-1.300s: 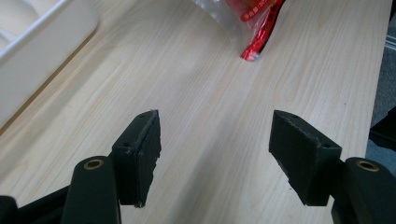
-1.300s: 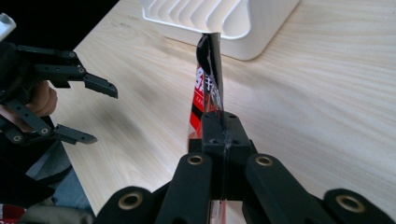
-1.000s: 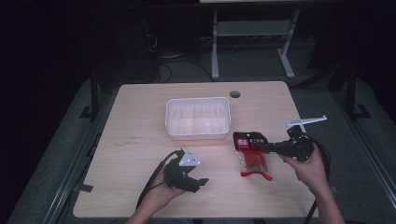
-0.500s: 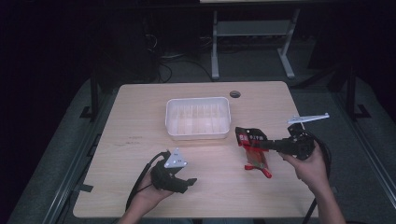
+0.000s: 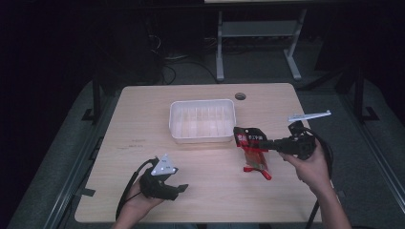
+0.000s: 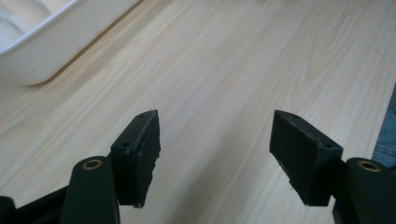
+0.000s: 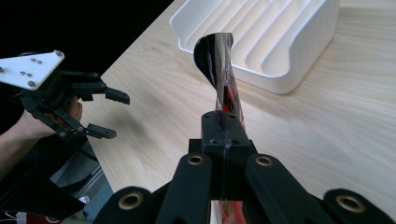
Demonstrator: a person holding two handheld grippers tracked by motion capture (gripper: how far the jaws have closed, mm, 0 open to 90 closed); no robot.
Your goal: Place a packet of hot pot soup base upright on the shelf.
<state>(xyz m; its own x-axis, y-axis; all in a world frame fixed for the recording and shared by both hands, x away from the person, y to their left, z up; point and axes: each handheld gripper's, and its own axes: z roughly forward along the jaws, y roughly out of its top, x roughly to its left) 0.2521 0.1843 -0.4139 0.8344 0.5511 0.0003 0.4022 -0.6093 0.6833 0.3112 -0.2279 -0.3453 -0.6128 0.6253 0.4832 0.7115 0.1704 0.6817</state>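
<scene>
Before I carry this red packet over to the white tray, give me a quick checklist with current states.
1. Right gripper shut on the red packet: ok; jaws pinch it in the right gripper view.
2. Packet lifted off the table: cannot tell; its lower end looks at or near the wood.
3. White tray empty: ok.
4. Left gripper away from the path: ok; open, near the front edge.
5. Packet sealed: cannot tell.

A red and black foil packet (image 5: 252, 145) hangs off the table, pinched on edge, just beside the empty white ribbed bin (image 5: 203, 120).
</scene>
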